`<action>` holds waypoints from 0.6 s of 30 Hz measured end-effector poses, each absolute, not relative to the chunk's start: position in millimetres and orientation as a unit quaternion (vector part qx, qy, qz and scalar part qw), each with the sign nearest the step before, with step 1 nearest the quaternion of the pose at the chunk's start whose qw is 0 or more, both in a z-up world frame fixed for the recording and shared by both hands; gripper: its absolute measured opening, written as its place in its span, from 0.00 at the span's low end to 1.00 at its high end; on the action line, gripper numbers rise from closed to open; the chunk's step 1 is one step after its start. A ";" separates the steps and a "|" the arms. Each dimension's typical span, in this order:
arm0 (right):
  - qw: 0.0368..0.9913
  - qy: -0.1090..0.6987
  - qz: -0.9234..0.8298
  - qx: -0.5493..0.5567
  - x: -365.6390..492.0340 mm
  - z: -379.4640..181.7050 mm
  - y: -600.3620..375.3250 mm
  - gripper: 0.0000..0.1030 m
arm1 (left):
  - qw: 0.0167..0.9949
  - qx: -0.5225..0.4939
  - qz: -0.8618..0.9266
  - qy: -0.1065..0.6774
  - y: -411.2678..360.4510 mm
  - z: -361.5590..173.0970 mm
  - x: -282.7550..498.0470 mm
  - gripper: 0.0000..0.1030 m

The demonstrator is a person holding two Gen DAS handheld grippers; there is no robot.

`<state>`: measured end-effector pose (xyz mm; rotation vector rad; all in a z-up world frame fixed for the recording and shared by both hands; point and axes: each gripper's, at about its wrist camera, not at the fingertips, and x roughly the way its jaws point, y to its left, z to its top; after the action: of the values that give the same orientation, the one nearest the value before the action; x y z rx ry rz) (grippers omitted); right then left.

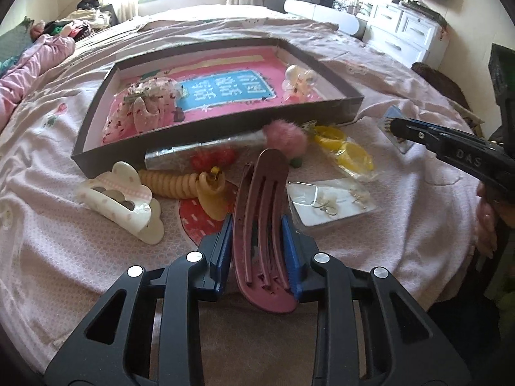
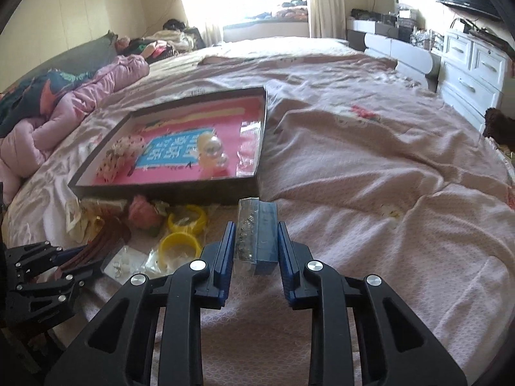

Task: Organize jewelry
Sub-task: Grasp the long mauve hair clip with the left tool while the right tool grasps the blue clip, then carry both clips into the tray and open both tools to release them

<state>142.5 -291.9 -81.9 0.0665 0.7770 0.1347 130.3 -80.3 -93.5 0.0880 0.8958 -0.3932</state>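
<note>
Mauve plastic fills the left gripper: its blue pads are clamped on a long pink hair clip, which stands on edge between them and points away toward the box. Clear plastic sits in the right gripper, whose pads are closed on a small packet of earrings held just above the pink bedspread.

Far of both grippers lies a shallow dark box with a pink printed floor, holding a floral hair bow at its left end and a pearl hair clip at its right. Near the box's front wall the loose pieces lie on the bedspread: a white cloud-shaped claw clip on the left, a tan spiral hair tie beside it, a pink pompom, yellow bangles in a clear bag, and a card of earrings to the right of the held clip.
</note>
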 end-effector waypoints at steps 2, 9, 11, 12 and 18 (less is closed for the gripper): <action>0.926 0.370 0.068 0.028 140.5 -78.3 -290.1 0.23 | 0.886 0.037 -0.192 0.420 -78.2 -86.3 127.3 0.21; 0.937 0.340 0.084 0.009 133.0 -67.9 -279.5 0.23 | 0.907 0.015 -0.181 0.379 -61.9 -60.9 120.9 0.21; 0.939 0.333 0.088 0.006 131.2 -65.1 -276.3 0.23 | 0.913 0.006 -0.172 0.371 -52.5 -55.4 122.0 0.21; 0.940 0.329 0.092 0.008 129.7 -63.2 -275.1 0.23 | 0.915 0.002 -0.167 0.368 -48.3 -53.4 122.6 0.21; 0.942 0.315 0.113 -0.002 125.2 -54.4 -260.0 0.23 | 0.926 -0.023 -0.137 0.351 -21.2 -40.6 128.2 0.21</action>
<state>125.2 -260.0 -54.4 -0.0044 0.6421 0.2314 128.2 -21.2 -40.6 -0.0466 0.7202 -0.2807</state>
